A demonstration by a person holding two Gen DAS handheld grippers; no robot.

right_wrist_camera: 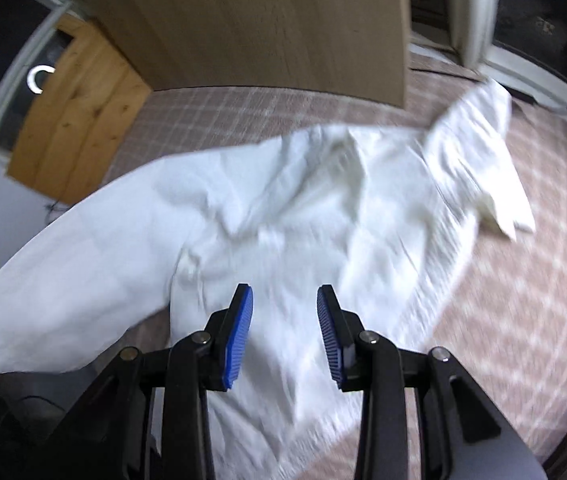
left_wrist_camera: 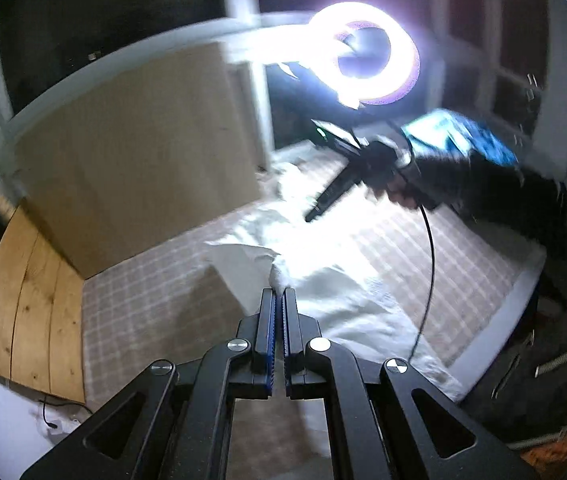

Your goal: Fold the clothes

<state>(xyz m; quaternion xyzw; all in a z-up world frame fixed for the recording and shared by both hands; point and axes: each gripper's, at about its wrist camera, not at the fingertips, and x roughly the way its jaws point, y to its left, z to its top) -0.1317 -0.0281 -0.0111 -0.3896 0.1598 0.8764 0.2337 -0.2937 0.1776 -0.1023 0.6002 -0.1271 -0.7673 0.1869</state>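
A white shirt [right_wrist_camera: 303, 208] lies crumpled on a checked pink-beige bedcover [right_wrist_camera: 523, 300]. My left gripper [left_wrist_camera: 279, 294] is shut on a bunched edge of the white shirt [left_wrist_camera: 323, 280] and holds it lifted above the bed. My right gripper [right_wrist_camera: 285, 300] is open and empty, hovering above the middle of the shirt. It also shows in the left wrist view [left_wrist_camera: 315, 210], held over the far part of the shirt, blurred. One sleeve [right_wrist_camera: 499, 184] points to the far right.
A wooden headboard [right_wrist_camera: 263, 20] stands at the far end of the bed. A lit ring light [left_wrist_camera: 367, 52] glares beyond the bed. A wooden panel [left_wrist_camera: 27, 312] stands at the left. A cable [left_wrist_camera: 429, 280] hangs from the right gripper.
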